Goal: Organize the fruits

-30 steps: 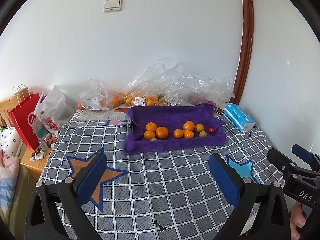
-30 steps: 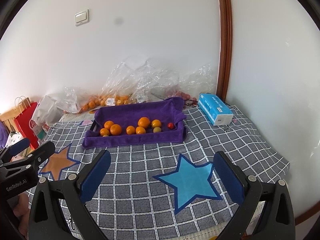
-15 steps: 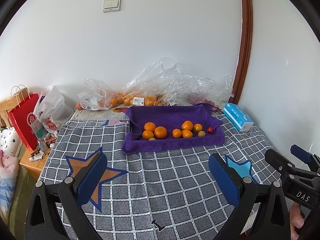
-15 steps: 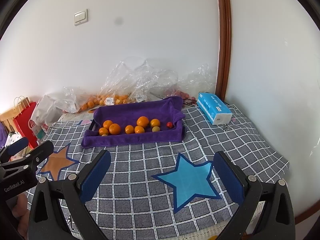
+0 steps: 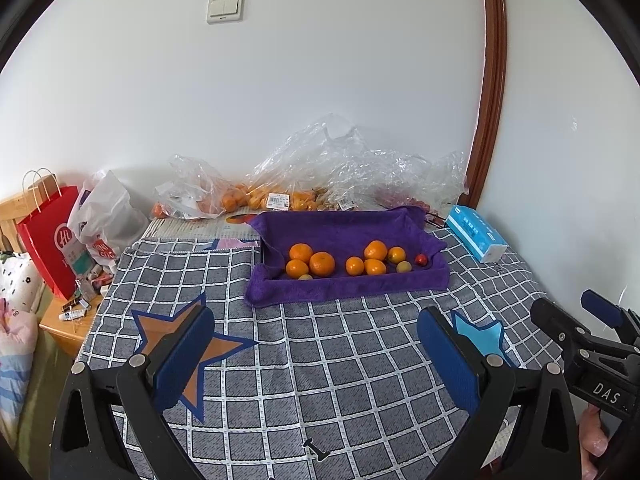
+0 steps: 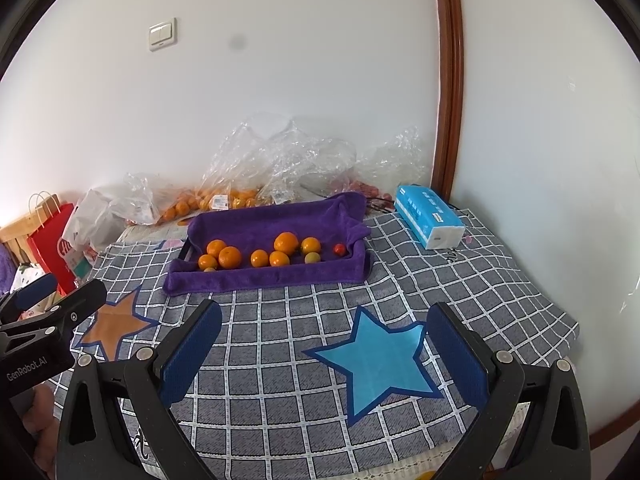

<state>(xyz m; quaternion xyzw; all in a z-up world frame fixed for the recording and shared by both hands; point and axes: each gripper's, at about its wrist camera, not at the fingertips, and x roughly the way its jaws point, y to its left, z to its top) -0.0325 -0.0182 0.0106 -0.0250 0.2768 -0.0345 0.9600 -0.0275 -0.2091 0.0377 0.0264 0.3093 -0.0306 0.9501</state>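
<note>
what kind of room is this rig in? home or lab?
Most likely a home, probably a bedroom. A grey checked cloth with star patches covers a bed-like surface, a red paper shopping bag leans beside it, and crumpled clear plastic bags of oranges lie against the white wall.

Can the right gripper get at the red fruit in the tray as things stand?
Probably yes. The right gripper is open and empty, and the red fruit lies alone near the tray's right end, with only bare cloth between.

Bagged fruit (image 5: pixel 256 200) blurred by plastic; red bag (image 5: pixel 48 240) cut off.
</note>
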